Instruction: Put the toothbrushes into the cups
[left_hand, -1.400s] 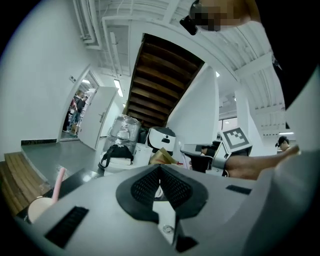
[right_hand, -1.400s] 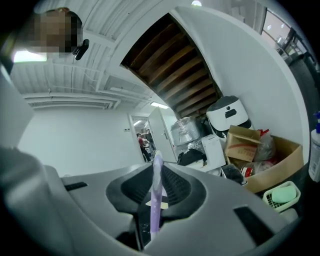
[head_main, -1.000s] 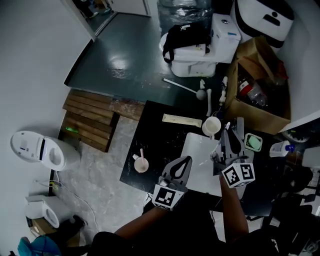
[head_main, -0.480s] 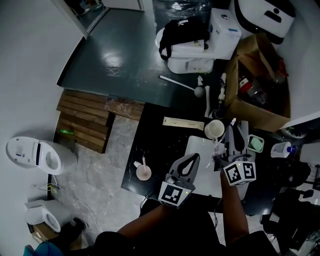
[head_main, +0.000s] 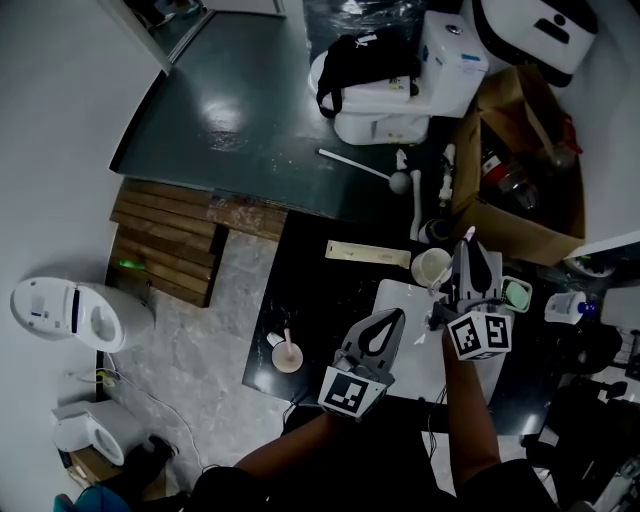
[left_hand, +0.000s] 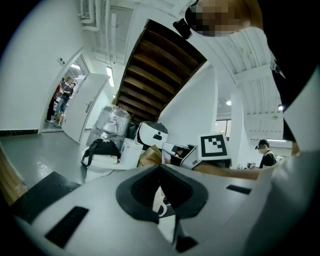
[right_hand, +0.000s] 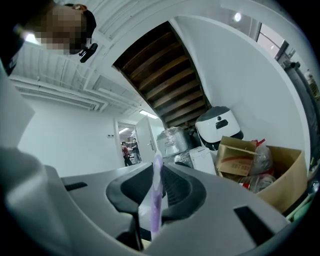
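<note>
In the right gripper view a purple toothbrush (right_hand: 156, 192) stands upright between the jaws, and my right gripper (right_hand: 159, 172) is shut on it. From the head view, that right gripper (head_main: 468, 248) points away from me just right of a white cup (head_main: 431, 266) on the black table (head_main: 310, 300). My left gripper (head_main: 391, 316) is shut and empty over the white mat (head_main: 400, 305). Its closed jaws (left_hand: 160, 169) point level toward the far clutter. A pink cup (head_main: 287, 357) with a pink toothbrush in it stands near the table's front left.
A flat wooden strip (head_main: 367, 253) lies at the table's far edge. A pale green dish (head_main: 513, 294) sits right of the right gripper. An open cardboard box (head_main: 520, 170) and white appliances (head_main: 400, 95) stand beyond the table. Wooden steps (head_main: 185, 235) lie to the left.
The right gripper has moved away from me with the toothbrush, now beside the white cup. The left gripper has shifted right, farther from the pink cup.
</note>
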